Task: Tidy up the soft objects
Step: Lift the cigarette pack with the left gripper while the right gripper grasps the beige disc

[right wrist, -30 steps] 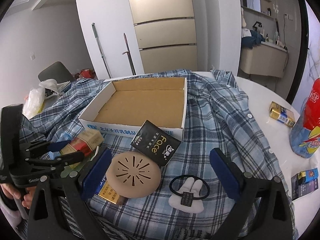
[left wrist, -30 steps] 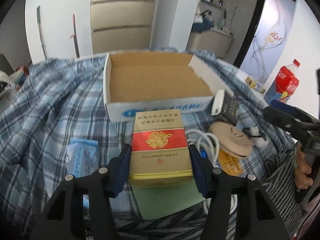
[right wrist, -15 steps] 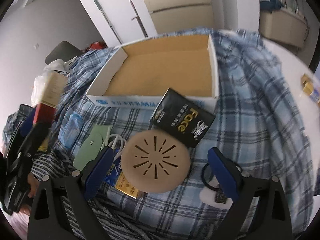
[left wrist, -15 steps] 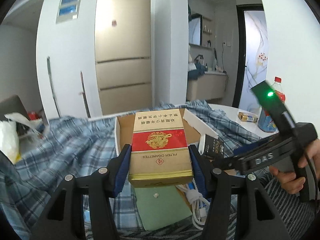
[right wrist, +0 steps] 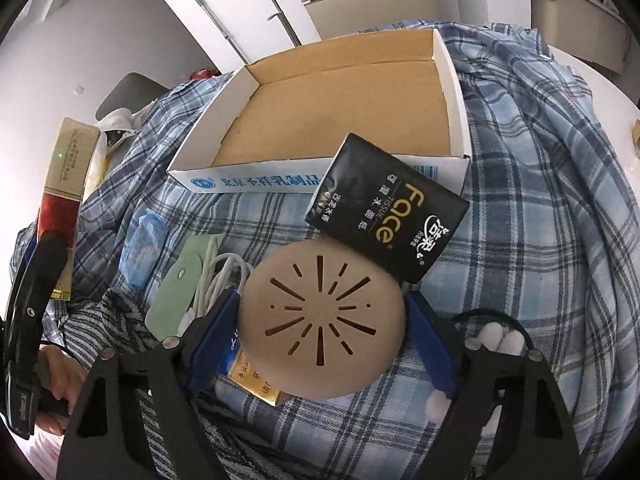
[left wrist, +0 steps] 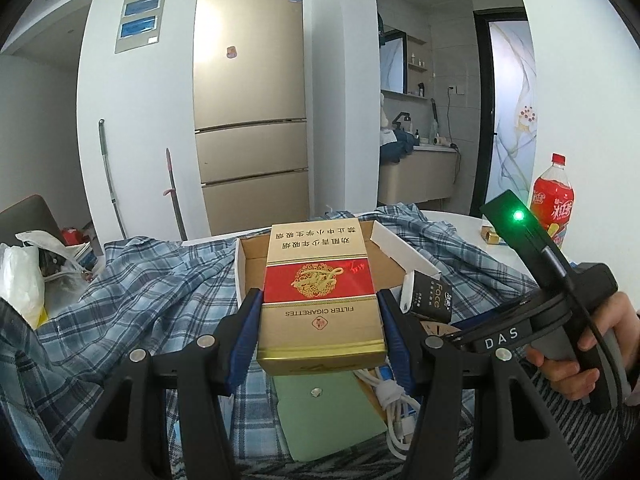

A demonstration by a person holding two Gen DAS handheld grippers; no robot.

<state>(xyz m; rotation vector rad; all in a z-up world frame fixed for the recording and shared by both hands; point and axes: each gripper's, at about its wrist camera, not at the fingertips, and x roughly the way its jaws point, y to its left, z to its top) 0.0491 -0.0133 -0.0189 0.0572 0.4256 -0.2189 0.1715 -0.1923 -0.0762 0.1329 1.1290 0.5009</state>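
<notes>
Lifted since a second ago, the cigarette carton now hangs in the air above the plaid cloth instead of lying on it, and the right gripper has come down around the round beige disc.

From the left wrist camera, the left gripper has its blue pads pressed against both long sides of the gold-and-red carton, jaws narrowed to the carton's width. The carton is held level, its far end hiding part of the open cardboard box behind it. Below it lie a green pouch and a coiled white cable on the blue plaid cloth. A black tissue pack leans at the box's near right corner. On the right, a hand grips the other tool's handle, a green light lit on it. A red soda bottle stands far right.

From the right wrist camera, the right gripper straddles the slotted beige disc; its pads sit at the disc's left and right edges, though I cannot tell whether they press it. The disc overlaps a gold packet and touches the black tissue pack, which rests against the box's front wall. A white hair tie ornament lies to the right, a blue packet to the left. The carton shows raised at far left.
</notes>
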